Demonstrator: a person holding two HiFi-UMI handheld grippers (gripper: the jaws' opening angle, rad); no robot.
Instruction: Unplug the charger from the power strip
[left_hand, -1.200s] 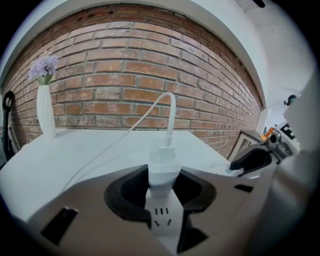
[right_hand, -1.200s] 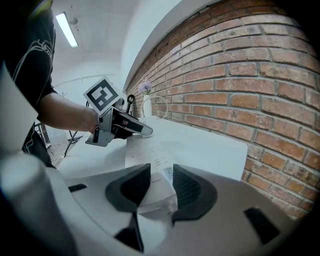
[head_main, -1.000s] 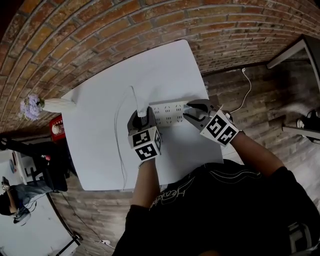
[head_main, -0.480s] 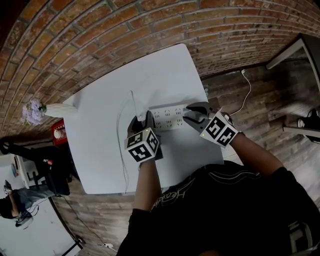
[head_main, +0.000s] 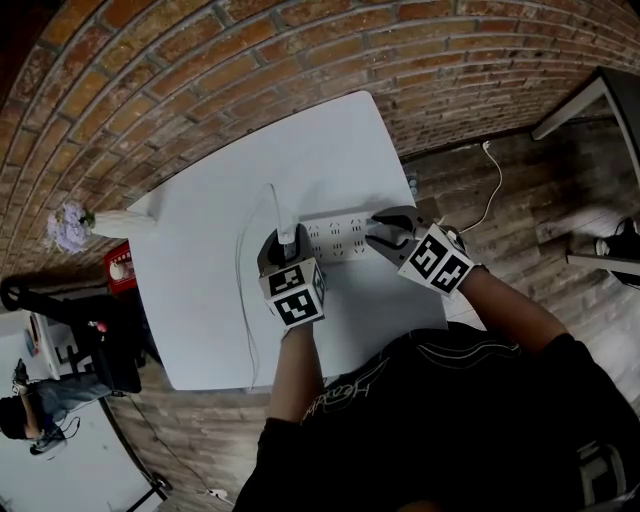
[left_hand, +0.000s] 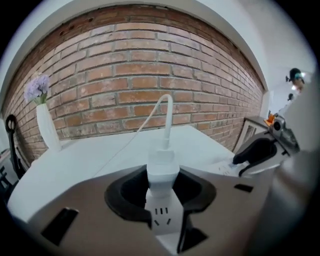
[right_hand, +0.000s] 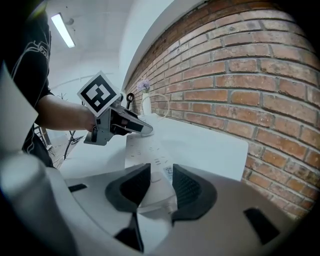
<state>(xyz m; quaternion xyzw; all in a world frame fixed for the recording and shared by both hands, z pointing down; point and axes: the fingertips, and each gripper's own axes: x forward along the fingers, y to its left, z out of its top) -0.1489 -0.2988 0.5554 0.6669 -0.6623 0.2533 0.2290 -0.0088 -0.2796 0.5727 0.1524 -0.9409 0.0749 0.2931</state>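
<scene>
Left gripper (left_hand: 162, 189) clamped on charger (left_hand: 162, 165); right gripper (right_hand: 156, 187) pinched power strip (right_hand: 142, 147) end, bracing. Charger looked seated, not yet out; pull remained.

We read no words or numbers anywhere. Near the strip (head_main: 340, 235), the left cube (head_main: 293, 293) and the right cube (head_main: 440, 260) bear black square markers. Script on the shirt (head_main: 340, 385) below the strip is too small to read.
</scene>
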